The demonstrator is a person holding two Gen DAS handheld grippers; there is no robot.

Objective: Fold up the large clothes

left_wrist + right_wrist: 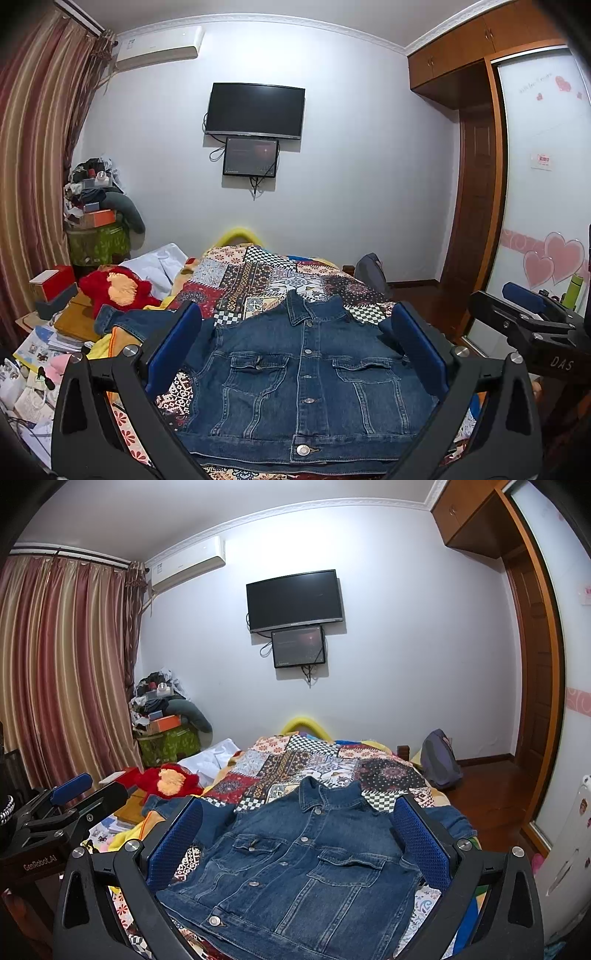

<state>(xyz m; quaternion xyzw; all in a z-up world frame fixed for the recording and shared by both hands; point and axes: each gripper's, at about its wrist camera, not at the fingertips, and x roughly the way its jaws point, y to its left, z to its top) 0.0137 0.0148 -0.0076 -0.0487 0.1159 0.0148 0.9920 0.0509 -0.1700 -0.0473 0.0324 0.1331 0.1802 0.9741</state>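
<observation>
The dark blue denim jacket (306, 384) lies flat and buttoned on the colourful patchwork bed cover (258, 280), ahead of both jaws. The left gripper (295, 350) and the right gripper (295, 845) are wide open, holding nothing.

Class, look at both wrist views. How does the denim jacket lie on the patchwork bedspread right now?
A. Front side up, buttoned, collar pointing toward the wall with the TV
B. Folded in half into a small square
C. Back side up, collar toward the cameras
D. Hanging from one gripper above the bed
A: the denim jacket shows its button row and both chest pockets, with its collar at the far end toward the TV, flat on the bedspread.
</observation>
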